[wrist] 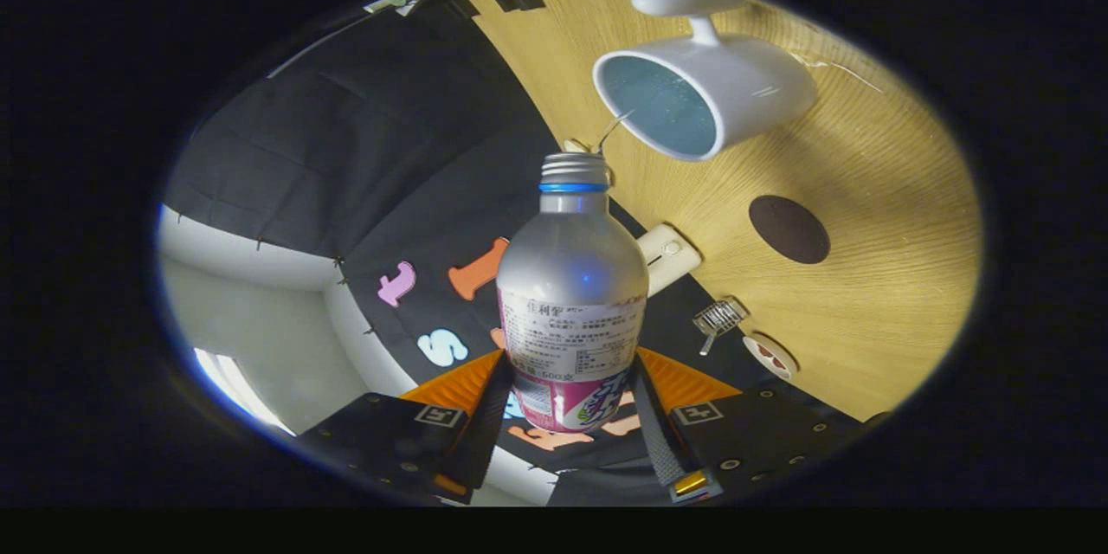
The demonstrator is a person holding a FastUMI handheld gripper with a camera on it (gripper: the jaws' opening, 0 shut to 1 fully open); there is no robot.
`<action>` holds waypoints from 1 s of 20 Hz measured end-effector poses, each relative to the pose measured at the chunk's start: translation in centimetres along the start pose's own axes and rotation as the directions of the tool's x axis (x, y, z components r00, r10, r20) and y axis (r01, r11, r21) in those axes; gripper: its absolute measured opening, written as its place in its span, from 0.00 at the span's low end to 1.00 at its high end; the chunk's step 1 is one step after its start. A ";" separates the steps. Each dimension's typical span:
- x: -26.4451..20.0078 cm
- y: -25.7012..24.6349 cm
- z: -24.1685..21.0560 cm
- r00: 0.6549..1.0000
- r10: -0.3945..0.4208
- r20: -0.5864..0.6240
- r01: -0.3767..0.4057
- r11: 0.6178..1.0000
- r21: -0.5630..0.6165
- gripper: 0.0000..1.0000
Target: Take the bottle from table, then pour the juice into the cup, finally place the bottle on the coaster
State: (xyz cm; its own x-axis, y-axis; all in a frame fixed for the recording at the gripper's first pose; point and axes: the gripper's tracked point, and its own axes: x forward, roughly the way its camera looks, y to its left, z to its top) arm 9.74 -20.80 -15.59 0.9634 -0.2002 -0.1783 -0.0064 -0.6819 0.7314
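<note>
Gripper view: gripper point(571, 402) around bottle point(572, 294), wooden table point(874, 277).

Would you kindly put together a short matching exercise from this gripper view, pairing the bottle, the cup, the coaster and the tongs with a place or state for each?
Things:
1. bottle
2. cup
3. coaster
4. tongs

Places or states:
A. white, its open mouth facing the bottle's neck
B. shut on the bottle's lower body
C. dark round disc lying bare on the wooden table
D. silver, with a blue ring below its threaded neck, held between the fingers

Pairs: 1-D, 2-A, 3-C, 4-B
</note>
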 end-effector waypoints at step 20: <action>0.1 -0.5 1.3 1.000 0.004 0.018 -0.005 1.000 0.008 0.73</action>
State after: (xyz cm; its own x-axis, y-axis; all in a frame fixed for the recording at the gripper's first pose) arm 9.53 -21.36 -16.85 0.9583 -0.2162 -0.1871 -0.0129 -0.6863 0.7272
